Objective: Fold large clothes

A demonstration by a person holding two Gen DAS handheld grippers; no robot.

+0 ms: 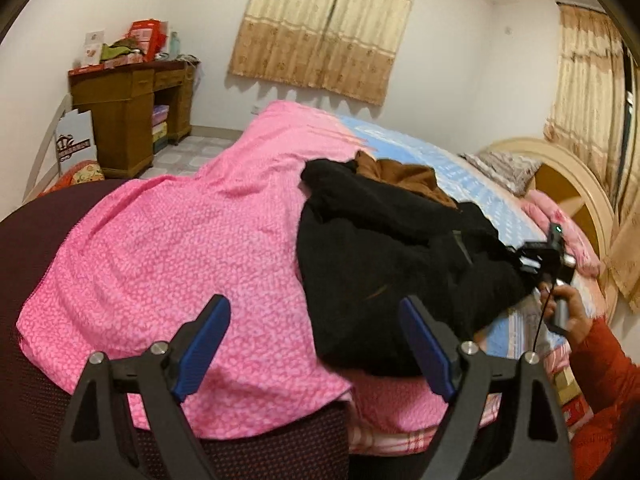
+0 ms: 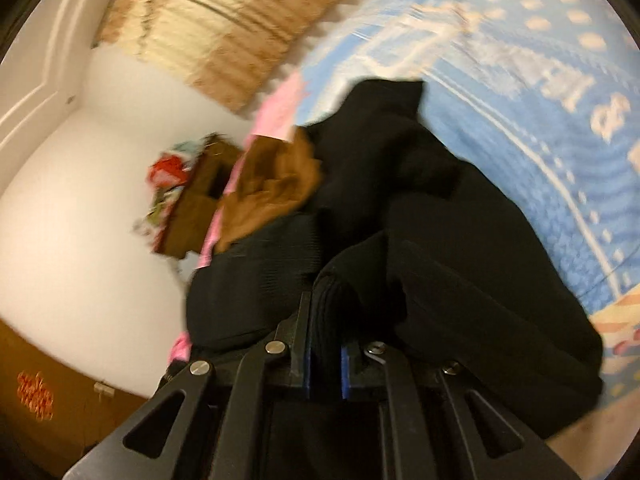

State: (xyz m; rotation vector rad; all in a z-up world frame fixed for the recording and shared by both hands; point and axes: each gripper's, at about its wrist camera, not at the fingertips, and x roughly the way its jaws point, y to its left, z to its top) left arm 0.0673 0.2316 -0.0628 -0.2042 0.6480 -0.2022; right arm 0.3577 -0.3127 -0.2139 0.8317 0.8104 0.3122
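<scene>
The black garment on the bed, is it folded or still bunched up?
Bunched up: the black garment lies in a lumpy heap, one end clamped in the right tool.

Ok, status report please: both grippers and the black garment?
Left gripper open, hovering over pink sheet. Right gripper shut on black garment. Brown garment bunched against it.

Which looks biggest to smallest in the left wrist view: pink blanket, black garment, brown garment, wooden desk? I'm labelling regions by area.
1. pink blanket, clearly largest.
2. black garment.
3. wooden desk, though it stands farther off, so this is only apparent size.
4. brown garment, mostly hidden behind the black one.
</scene>
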